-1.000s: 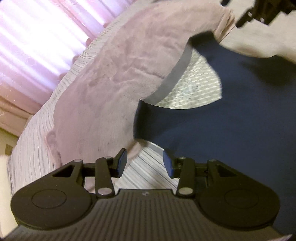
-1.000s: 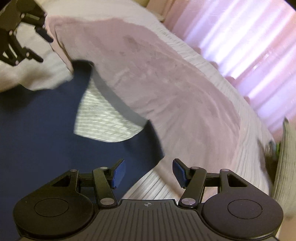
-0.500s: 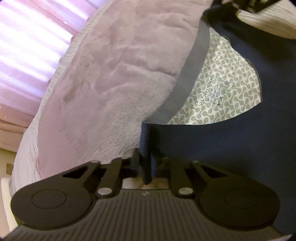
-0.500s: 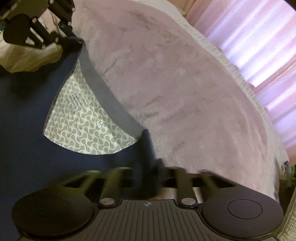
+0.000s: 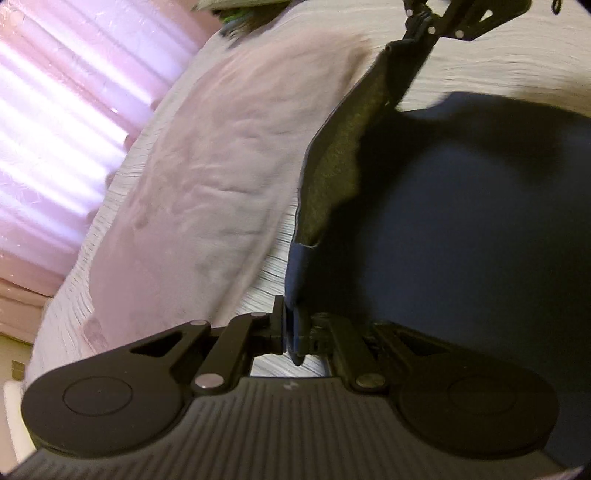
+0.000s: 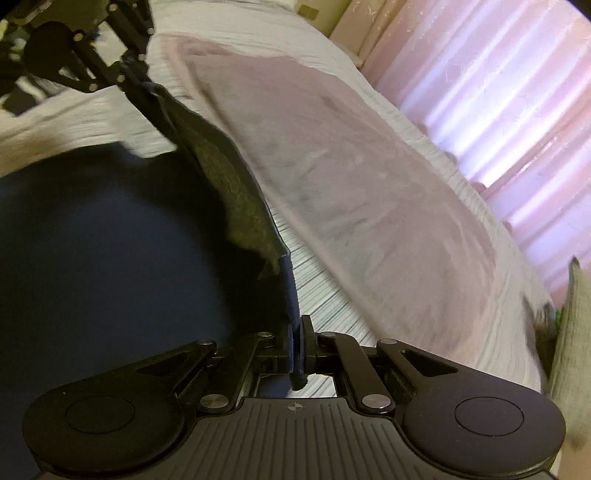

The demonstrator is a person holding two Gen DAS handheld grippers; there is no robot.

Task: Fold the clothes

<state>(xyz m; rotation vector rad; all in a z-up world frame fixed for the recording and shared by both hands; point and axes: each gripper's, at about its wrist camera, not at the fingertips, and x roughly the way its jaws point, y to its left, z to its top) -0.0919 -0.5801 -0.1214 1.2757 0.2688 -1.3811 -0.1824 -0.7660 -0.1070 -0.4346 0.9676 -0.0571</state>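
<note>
Both the left gripper [image 5: 291, 332] and right gripper [image 6: 297, 345] are clamped on the navy garment's [image 5: 461, 240] raised edge above the pink blanket [image 5: 207, 177].

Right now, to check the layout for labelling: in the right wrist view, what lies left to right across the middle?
Navy garment → its lifted grey-lined edge → striped bedsheet → pink blanket → pink curtains.

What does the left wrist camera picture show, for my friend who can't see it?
The left gripper has its jaws shut on the edge of a dark navy garment, and the right gripper at the top pinches the same edge farther along, lifting it. The garment lies on a striped bedcover beside a pink fuzzy blanket, with pink curtains behind.
</note>
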